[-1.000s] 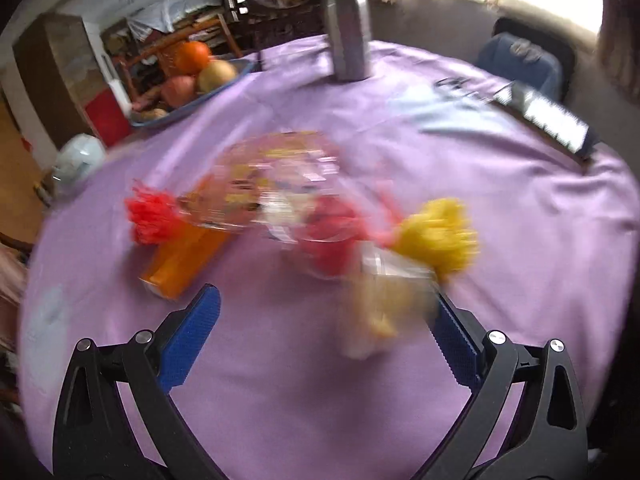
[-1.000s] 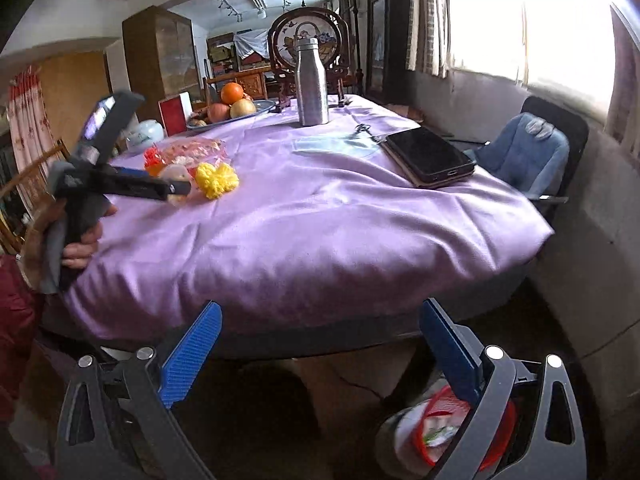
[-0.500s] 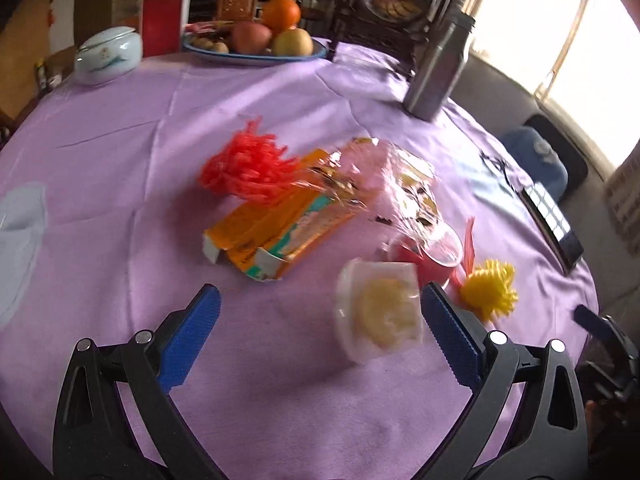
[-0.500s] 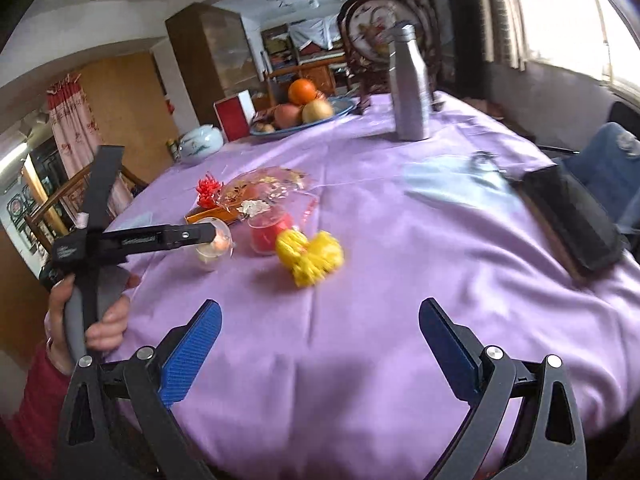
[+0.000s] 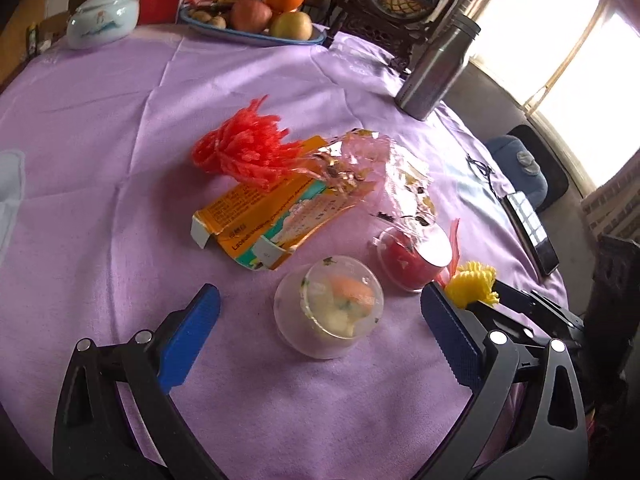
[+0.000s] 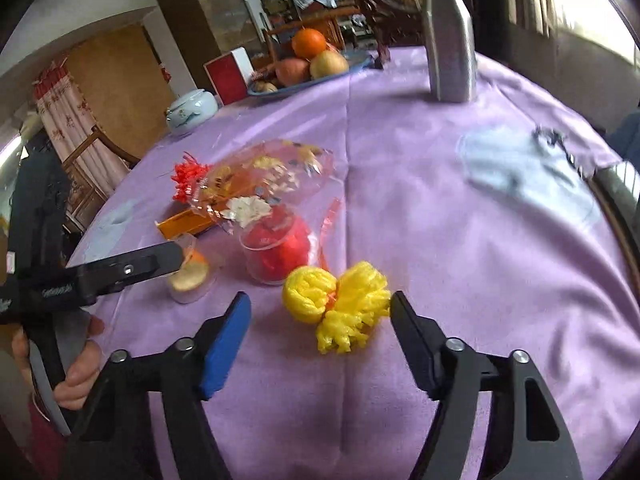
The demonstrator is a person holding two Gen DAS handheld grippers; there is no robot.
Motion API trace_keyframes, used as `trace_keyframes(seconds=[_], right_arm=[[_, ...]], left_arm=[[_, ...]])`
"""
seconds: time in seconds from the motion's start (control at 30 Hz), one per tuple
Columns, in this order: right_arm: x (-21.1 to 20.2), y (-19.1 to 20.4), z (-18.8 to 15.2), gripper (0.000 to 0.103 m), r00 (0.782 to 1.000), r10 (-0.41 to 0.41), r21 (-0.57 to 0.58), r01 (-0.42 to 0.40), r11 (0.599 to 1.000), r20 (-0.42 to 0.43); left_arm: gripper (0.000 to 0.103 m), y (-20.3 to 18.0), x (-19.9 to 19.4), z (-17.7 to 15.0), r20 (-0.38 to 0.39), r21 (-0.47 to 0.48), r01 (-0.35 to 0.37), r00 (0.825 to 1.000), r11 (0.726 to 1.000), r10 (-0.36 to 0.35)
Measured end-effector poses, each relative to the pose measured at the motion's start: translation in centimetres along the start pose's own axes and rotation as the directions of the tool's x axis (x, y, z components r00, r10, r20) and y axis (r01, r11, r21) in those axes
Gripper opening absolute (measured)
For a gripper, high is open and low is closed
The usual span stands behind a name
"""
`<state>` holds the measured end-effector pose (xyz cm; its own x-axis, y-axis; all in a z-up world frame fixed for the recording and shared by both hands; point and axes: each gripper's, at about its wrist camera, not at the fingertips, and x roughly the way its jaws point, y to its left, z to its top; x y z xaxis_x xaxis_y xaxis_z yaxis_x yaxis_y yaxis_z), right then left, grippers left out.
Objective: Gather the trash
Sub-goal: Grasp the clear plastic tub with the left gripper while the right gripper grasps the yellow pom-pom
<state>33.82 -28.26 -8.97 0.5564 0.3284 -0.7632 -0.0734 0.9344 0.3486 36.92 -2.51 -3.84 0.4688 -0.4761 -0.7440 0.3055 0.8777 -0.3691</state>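
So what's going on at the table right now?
A person is clearing trash off the purple tablecloth with a hand-held tool in each hand. The right tool has just been closing around the yellow foam fruit net, pads not yet touching it. The left tool is open around the clear lidded cup. The red cup, orange carton, red net and cellophane wrapper lie untouched.
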Motion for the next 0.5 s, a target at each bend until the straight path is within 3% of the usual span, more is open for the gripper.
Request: trace_keyframes(seconds=[0.2, 0.5], right_arm=[[0.1, -1.2, 0.0, 0.041, 1.000, 0.023, 0.068, -0.023, 0.997, 0.008], [-0.2, -2.0, -0.7, 0.040, 0.997, 0.074, 0.111, -0.077, 0.991, 0.029]], left_arm=[[0.097, -1.6, -0.5, -0.3, 0.038, 0.087, -0.039, 0.999, 0.995, 0.036], [0.094, -3.4, 1.1, -0.1, 0.024, 0.181, -0.129, 0.992, 0.975, 0.126]])
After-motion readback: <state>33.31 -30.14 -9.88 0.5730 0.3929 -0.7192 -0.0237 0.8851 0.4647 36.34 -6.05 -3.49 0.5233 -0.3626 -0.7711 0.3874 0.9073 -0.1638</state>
